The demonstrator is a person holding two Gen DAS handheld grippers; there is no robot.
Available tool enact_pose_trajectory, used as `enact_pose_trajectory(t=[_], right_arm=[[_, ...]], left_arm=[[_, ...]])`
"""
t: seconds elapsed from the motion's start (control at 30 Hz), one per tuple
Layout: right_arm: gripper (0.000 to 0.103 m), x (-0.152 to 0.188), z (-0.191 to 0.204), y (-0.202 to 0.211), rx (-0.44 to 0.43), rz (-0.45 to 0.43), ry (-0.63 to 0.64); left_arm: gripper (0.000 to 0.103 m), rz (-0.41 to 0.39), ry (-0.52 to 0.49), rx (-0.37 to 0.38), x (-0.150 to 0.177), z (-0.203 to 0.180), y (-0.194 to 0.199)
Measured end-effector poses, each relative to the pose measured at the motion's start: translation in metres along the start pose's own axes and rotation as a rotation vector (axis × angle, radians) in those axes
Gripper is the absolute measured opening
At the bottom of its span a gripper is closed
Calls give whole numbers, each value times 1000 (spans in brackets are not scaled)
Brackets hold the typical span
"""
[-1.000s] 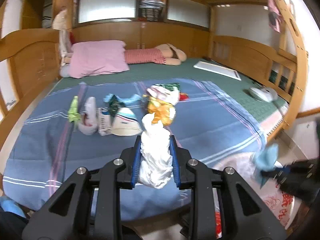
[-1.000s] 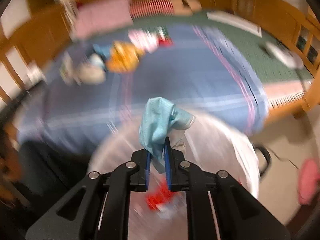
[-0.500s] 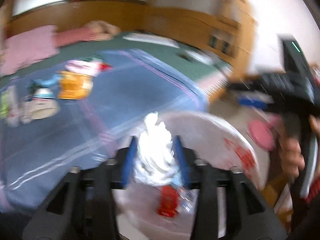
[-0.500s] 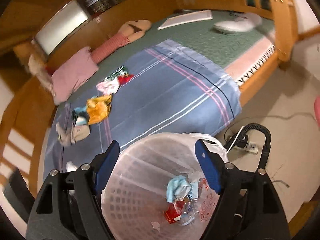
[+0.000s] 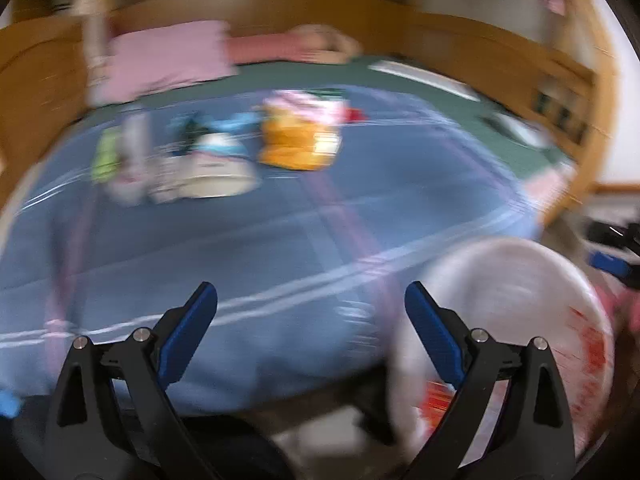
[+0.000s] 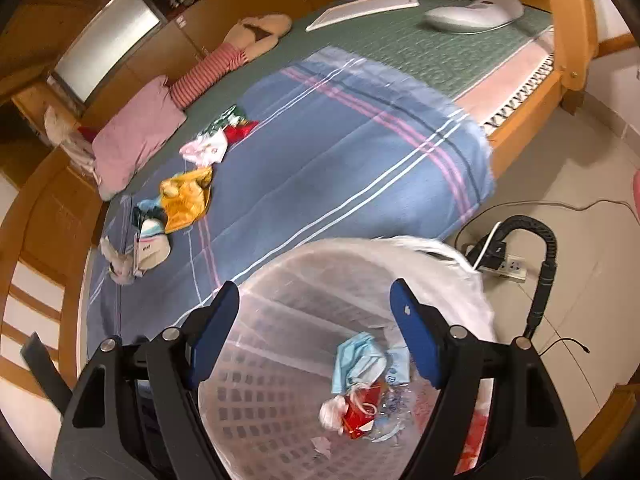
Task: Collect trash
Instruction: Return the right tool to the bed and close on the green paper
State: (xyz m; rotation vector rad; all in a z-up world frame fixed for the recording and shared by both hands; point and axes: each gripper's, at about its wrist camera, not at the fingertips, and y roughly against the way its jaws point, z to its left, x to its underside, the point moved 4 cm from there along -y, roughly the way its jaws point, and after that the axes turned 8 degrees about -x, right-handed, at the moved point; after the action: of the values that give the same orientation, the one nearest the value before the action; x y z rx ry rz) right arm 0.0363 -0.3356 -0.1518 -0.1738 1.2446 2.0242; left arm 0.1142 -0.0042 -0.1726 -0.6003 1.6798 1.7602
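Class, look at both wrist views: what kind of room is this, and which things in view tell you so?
Most likely a bedroom. A wooden-framed bed fills the view, spread with a blue striped blanket and a pink pillow at its head. A lined wastebasket stands on the tiled floor beside it.

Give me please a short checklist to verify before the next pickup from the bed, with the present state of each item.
1. Left gripper empty: ok, its jaws have just been opening and nothing is between them.
2. Right gripper empty: ok, jaws apart over the trash basket.
3. Blue mask inside the basket: ok.
4. Trash left on the blue blanket: ok, the orange wrapper and others lie there.
5. Sharp view from the left wrist: not ok, blurred.
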Motion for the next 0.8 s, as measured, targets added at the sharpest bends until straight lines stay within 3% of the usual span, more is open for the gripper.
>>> enact_pose_trajectory(t=[0.2,0.47,0.67,0.8], right_arm=[[77,1,20,-20,17,39,44],[77,2,87,-62,32,114,167],[77,11,183,-114,-27,176,290],[77,18,270,-164,-75,170,415]], left_arm=[[94,-96,-15,-261,-19,71,-1],[95,-92,-23,-357,-53,146,-11],[95,-75,-2,-427,-71,222,-37],[95,-10,135,-490,-76,304,-52]])
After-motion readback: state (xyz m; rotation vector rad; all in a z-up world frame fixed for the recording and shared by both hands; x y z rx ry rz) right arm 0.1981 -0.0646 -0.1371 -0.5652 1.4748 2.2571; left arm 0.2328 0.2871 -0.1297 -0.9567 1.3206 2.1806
